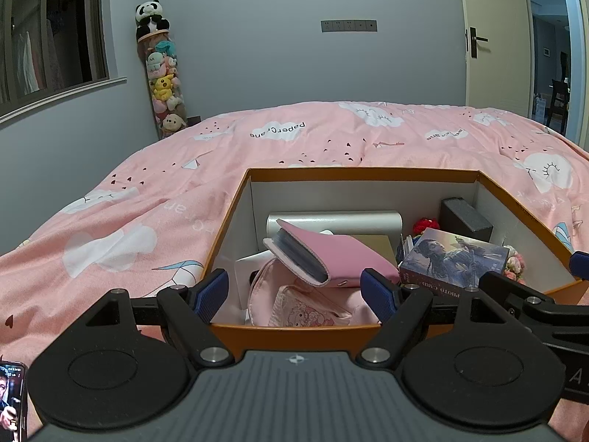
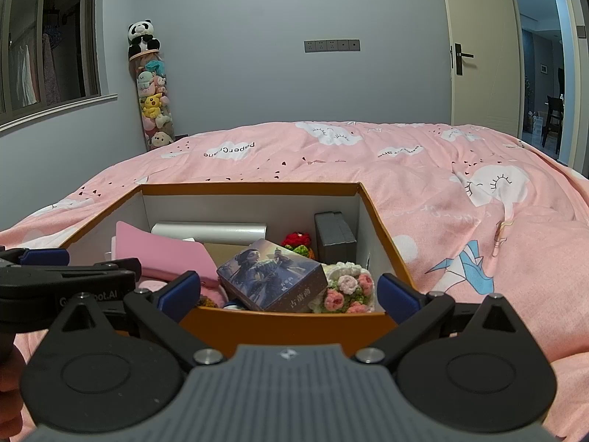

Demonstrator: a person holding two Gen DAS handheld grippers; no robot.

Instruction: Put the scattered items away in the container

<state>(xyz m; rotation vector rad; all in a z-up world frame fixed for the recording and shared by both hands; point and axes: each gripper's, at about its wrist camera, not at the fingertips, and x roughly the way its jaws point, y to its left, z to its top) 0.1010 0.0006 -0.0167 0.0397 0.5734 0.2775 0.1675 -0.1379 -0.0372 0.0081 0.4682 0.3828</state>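
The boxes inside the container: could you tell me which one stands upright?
The dark grey box in the far right corner stands upright; the picture-printed card box lies tilted nearer the front.

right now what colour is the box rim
Orange, with white inner walls; the box rim shows best in the right wrist view.

Left black two-finger claw [image 1: 294,291]: jaws spread wide, blue-padded fingertips [image 1: 211,287] apart, nothing held between them. Held level, pointing forward. Right black two-finger claw [image 2: 289,293]: jaws likewise spread wide, blue pads [image 2: 399,296] empty. The two claws sit side by side, close together; each one's outer finger shows at the edge of the other's view. A hand's edge is dimly visible at the lower left of the right wrist view.
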